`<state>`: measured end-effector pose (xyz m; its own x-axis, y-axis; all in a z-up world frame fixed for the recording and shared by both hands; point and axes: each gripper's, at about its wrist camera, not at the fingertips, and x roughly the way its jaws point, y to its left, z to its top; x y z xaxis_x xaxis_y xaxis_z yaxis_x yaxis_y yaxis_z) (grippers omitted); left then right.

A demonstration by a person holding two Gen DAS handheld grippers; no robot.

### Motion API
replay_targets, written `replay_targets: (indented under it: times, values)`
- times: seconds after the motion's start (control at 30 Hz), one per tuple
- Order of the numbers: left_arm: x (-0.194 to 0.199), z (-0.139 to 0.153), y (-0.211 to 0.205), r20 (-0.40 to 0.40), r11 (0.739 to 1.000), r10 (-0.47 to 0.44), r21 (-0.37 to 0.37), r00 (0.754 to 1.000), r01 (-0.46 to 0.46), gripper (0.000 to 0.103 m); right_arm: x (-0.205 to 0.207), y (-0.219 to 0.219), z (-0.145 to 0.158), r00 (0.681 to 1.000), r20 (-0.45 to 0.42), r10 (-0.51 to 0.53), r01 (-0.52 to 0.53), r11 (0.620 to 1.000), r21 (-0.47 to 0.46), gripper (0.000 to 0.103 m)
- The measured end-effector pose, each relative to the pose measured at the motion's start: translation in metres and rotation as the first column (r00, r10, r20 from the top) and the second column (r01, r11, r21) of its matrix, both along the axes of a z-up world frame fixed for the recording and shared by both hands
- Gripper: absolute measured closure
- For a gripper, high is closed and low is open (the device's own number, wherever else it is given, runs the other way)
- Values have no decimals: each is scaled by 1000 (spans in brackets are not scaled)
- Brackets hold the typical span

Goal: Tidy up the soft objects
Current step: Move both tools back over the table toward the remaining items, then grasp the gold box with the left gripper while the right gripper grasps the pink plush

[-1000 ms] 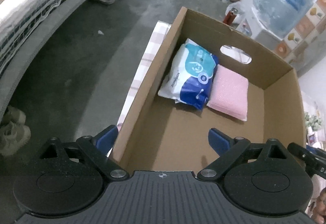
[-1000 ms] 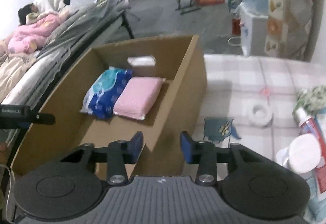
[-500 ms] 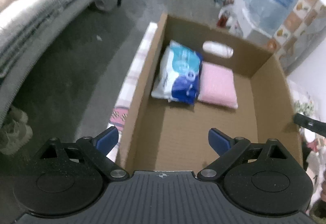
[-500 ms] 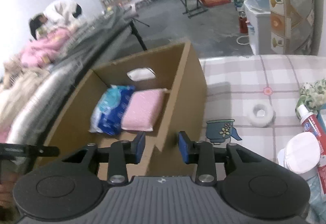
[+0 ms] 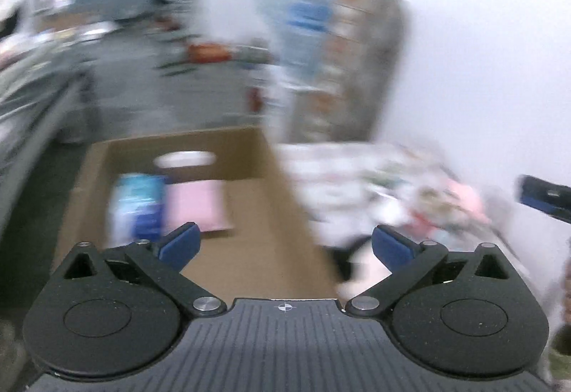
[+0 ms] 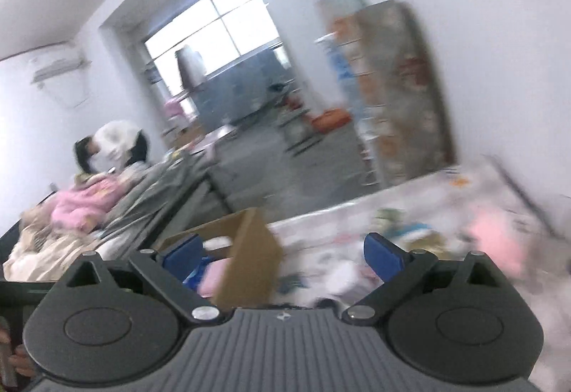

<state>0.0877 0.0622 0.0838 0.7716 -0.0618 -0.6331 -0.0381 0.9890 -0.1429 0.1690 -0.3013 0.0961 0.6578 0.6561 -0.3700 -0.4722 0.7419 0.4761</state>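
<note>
Both views are motion-blurred. The cardboard box (image 5: 257,249) holds a blue-and-white soft pack (image 5: 137,204) and a pink pad (image 5: 192,204) side by side at its far end. My left gripper (image 5: 284,245) hovers above the box's near right part, jaws opening wide with nothing between them. My right gripper (image 6: 283,254) is above the box's right wall (image 6: 246,260), its jaws opening and empty. A pink soft thing (image 6: 496,242) lies on the table at the right, also pink (image 5: 460,203) in the left wrist view.
The checked tablecloth (image 6: 446,192) carries several blurred small items right of the box. A bed with a person in pink (image 6: 89,196) lies at the left. A patterned cabinet (image 6: 399,99) and water bottle stand behind the table. The right gripper's tip (image 5: 546,197) shows at the far right.
Both grippers swung up and to the right, away from the box interior toward the table. The right jaws have spread from nearly shut to wide apart. The left jaws widened slightly.
</note>
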Motion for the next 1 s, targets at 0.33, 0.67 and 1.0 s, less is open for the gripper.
replay_targets:
  times: [0.33,0.67,1.0]
  values:
    - [100,-43,-118,-129,978,-168,102,977,182,1,-5,-67,-71,988,-98,-119,120,993,13,37]
    - [186,-94,-127,-348,994,-93,26,933,109,21,20,-68,-116,984,-155,-84,82,996,-19,39]
    - [199,-111,-120,-387,998,-53,-51,920,36,42,56,-53,-102,995,-56,-85,76,988,-137,39]
